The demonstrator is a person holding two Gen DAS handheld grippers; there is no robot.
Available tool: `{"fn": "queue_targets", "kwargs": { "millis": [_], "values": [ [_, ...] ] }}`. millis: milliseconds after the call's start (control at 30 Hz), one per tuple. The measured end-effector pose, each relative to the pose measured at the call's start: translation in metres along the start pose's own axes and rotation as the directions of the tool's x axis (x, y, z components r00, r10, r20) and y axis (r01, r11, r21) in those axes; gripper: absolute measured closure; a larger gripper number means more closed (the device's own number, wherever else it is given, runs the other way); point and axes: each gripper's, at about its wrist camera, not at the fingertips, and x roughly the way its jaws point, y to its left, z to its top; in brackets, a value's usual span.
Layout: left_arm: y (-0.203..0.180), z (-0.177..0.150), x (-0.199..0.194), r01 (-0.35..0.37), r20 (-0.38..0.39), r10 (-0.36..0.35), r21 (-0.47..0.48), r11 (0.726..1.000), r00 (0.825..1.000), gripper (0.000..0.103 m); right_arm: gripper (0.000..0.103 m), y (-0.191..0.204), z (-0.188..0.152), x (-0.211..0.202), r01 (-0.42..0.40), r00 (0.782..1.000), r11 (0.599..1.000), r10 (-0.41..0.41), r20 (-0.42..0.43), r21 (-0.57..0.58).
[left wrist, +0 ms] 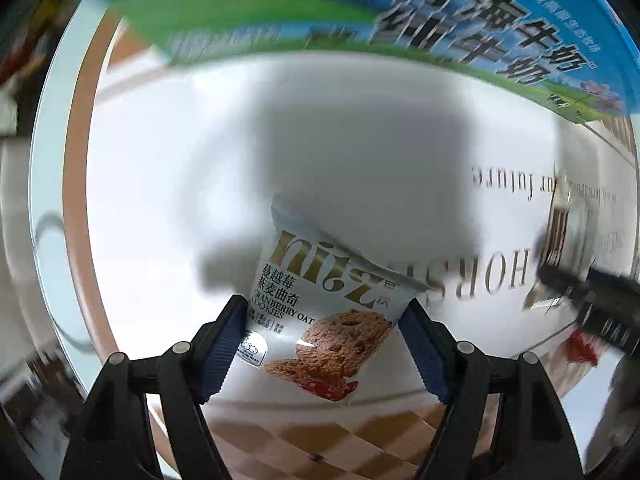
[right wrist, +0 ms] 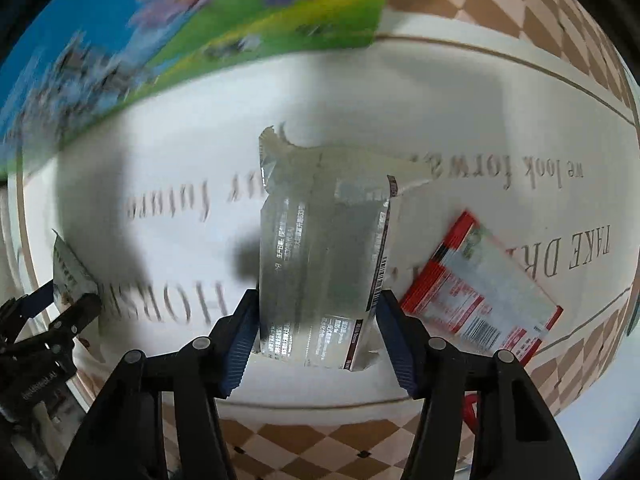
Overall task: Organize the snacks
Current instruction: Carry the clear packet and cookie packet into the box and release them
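Under my grippers I see one white tray (right wrist: 460,92) on a brown checked cloth (right wrist: 304,448). My left gripper (left wrist: 322,322) squeezes one cookie packet (left wrist: 320,312); my right gripper (right wrist: 316,320) squeezes one silver packet (right wrist: 320,256). One red packet (right wrist: 484,288) lies beside it, one milk box (left wrist: 360,4) behind.

Checkered tablecloth (right wrist: 304,440) – white printed mat (right wrist: 440,92)

Pale cookie packet (left wrist: 320,304), silvery wrapper (right wrist: 320,264), red-and-white packet (right wrist: 484,292), brown-and-white checkered cloth (right wrist: 304,444).

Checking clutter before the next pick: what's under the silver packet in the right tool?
Under the silver packet is the white printed mat; its lettering runs behind the packet and is hidden there. A red-and-white packet lies beside it, apart, not beneath.
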Motion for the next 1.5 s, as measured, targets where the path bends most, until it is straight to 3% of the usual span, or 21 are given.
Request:
{"fn": "queue_targets", "kwargs": {
  "millis": [167,300,333,467,500,600,700,900,1033,1133,1233,1333,1433,1500],
  "values": [
    [-0.011,-0.021,0.012,-0.027,0.005,0.027,0.017,0.999,1.0,0.026,0.041,0.02,-0.03,0.009,0.015,0.999,0.994,-0.019,-0.039,-0.109],
    [-0.03,-0.033,0.018,-0.084,0.01,0.083,0.084,0.993,0.996,0.021,0.034,0.019,-0.036,0.01,0.005,1.0,0.997,-0.007,-0.02,-0.081],
    [-0.036,-0.021,0.016,-0.091,0.016,0.09,0.096,0.991,0.996,0.021,0.033,0.017,-0.036,0.01,0.0,1.0,0.998,-0.001,-0.019,-0.063],
    [-0.045,-0.029,0.016,-0.086,0.042,0.083,0.064,0.994,0.996,0.026,0.031,0.015,-0.038,0.011,0.024,1.0,0.999,-0.024,-0.003,-0.034],
    [-0.03,-0.034,0.013,-0.081,0.048,0.079,0.049,0.995,0.996,0.031,0.032,0.017,-0.036,0.01,0.034,0.999,0.999,-0.034,0.01,-0.028],
    [-0.022,-0.039,0.014,-0.065,0.056,0.065,0.009,0.998,0.996,0.033,0.04,0.029,-0.034,0.003,0.053,0.997,0.998,-0.051,0.056,-0.02],
    [-0.02,-0.041,0.011,-0.043,0.056,0.044,-0.025,0.999,0.997,0.033,0.041,0.032,-0.039,-0.001,0.056,0.996,0.998,-0.054,0.072,-0.028],
    [-0.018,-0.061,-0.039,0.015,0.134,-0.012,-0.018,1.0,0.991,0.033,0.046,0.014,-0.061,-0.018,-0.014,0.996,0.999,0.017,0.086,-0.038],
    [-0.023,-0.061,-0.103,0.082,0.247,-0.077,-0.01,0.997,0.966,0.033,0.047,0.0,-0.066,-0.065,-0.082,0.987,0.995,0.089,0.138,-0.055],
    [-0.019,-0.046,-0.146,0.134,0.315,-0.128,0.002,0.991,0.941,0.033,0.047,-0.005,-0.058,-0.115,-0.116,0.969,0.991,0.129,0.212,-0.073],
    [-0.019,-0.011,-0.193,0.174,0.367,-0.169,0.019,0.984,0.915,0.033,0.047,-0.009,-0.041,-0.169,-0.161,0.941,0.983,0.181,0.286,-0.092],
    [-0.01,0.039,-0.222,0.169,0.411,-0.165,0.025,0.985,0.897,0.033,0.047,0.002,-0.011,-0.22,-0.176,0.914,0.978,0.205,0.351,-0.112],
    [-0.005,0.088,-0.238,0.145,0.437,-0.138,0.016,0.989,0.889,0.033,0.047,0.014,0.029,-0.249,-0.136,0.893,0.984,0.172,0.415,-0.115],
    [0.001,0.118,-0.238,0.139,0.427,-0.126,0.001,0.99,0.895,0.033,0.047,0.017,0.062,-0.258,-0.105,0.889,0.988,0.143,0.435,-0.111]
  ]
}}
